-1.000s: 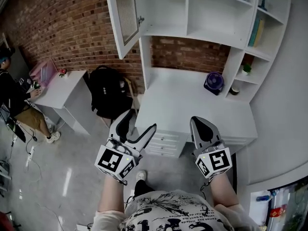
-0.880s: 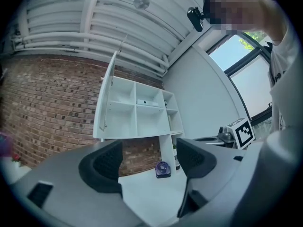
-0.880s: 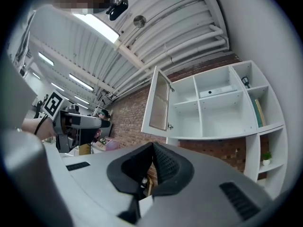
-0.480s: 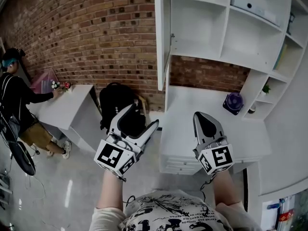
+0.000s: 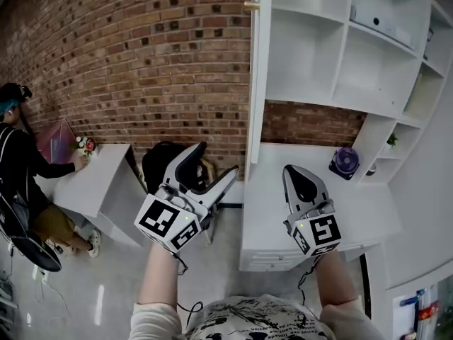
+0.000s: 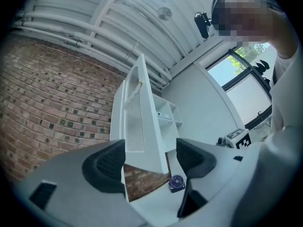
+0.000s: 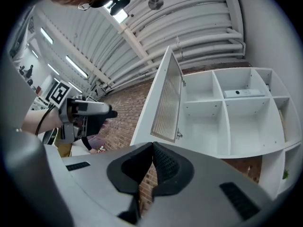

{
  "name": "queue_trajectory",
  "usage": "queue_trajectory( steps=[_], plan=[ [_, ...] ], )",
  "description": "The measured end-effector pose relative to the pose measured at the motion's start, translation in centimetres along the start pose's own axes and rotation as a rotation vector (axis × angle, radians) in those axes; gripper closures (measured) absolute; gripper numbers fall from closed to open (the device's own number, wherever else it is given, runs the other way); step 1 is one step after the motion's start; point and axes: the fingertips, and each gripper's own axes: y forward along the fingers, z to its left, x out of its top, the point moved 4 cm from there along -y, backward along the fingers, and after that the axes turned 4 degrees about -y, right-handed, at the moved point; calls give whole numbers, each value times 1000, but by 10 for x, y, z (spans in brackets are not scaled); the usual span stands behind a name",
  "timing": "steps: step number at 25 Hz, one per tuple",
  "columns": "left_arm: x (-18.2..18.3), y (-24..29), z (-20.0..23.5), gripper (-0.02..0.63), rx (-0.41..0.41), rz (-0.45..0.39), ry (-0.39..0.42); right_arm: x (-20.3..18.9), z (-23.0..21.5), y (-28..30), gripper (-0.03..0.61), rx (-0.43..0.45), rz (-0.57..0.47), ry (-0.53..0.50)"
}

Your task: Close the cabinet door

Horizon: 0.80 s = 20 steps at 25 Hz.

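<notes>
Jaws of left gripper apart; open door seen beyond between them, fan below, brick wall left.

Rear wall: red brick wall, running full width. Floor: glossy grey, reflective. A white shelf unit stands over a white counter, both against the brick. A smaller white desk stands further left. Ceiling: white ribbed panels with pipes. A window admits daylight.
</notes>
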Motion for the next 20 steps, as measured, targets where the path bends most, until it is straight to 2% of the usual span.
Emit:
queue_trajectory(
  steps=[3,5,9,12,18,20],
  plan=[
    [36,19,9,270,-50,-69,29,8,-4,8,563,3,-8,-7],
    [64,33,17,270,-88,-121,22,17,-10,14,563,3,-21,-17],
    [111,57,31,270,-157,-183,-14,35,-20,27,563,-3,-47,-27],
    [136,71,38,270,-207,-227,-81,46,-26,37,563,-14,-59,-41],
    [177,105,50,270,-272,-245,-88,61,-45,59,563,-35,-66,-41],
    [190,118,53,282,-278,-236,-61,66,-52,64,563,-40,-76,-47]
  ],
)
